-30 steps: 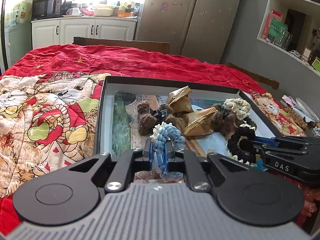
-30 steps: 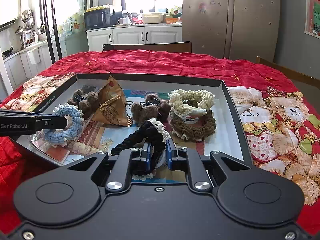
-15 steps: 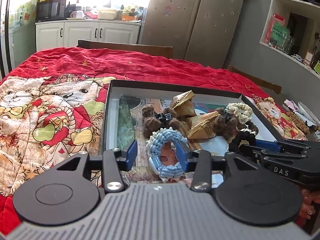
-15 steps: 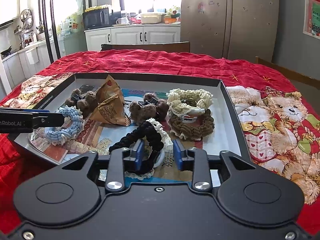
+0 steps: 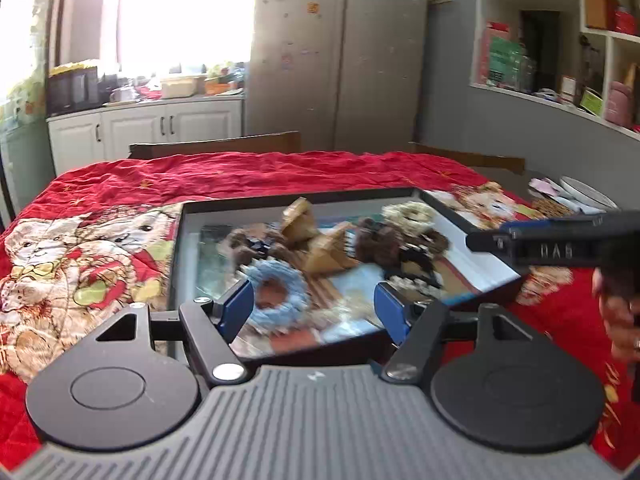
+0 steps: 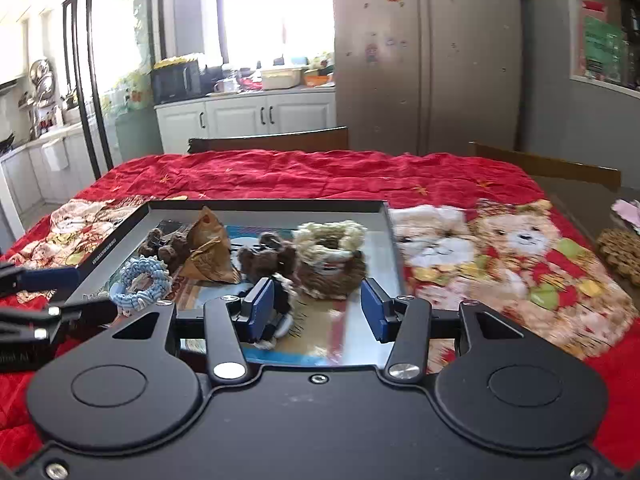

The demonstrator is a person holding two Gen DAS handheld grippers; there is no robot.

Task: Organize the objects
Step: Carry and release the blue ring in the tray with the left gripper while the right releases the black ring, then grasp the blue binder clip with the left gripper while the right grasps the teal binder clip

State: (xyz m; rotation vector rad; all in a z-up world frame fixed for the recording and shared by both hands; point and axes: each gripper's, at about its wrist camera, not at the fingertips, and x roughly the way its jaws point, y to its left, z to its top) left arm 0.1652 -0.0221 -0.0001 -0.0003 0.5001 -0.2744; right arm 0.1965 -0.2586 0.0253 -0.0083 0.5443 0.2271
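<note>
A black-rimmed tray (image 5: 176, 260) on the red quilt holds several soft things. A light blue scrunchie (image 5: 276, 294) lies flat near the tray's front left. My left gripper (image 5: 316, 312) is drawn back above it, its jaws opening wide, and the pads touch nothing. A black-and-white scrunchie (image 6: 282, 306) lies at the tray's front beside the left pad of my right gripper (image 6: 318, 312). That gripper's jaws are opening and nothing is pressed between them. The tray (image 6: 264, 205) also holds brown paper parcels (image 6: 208, 248), fuzzy brown clips (image 6: 266, 256) and a cream scrunchie (image 6: 332, 236) on a brown one.
A red quilt with bear prints (image 6: 500, 248) covers the table. Wooden chair backs (image 6: 268, 142) stand along its far side. A woven mat (image 6: 620, 250) and a white plate (image 5: 584, 194) sit off the quilt at the right. A hand (image 5: 618, 320) shows at the right edge.
Both grippers opened and let go of their scrunchies, then drew back and rose. The blue scrunchie and the black-and-white one now lie loose in the tray.
</note>
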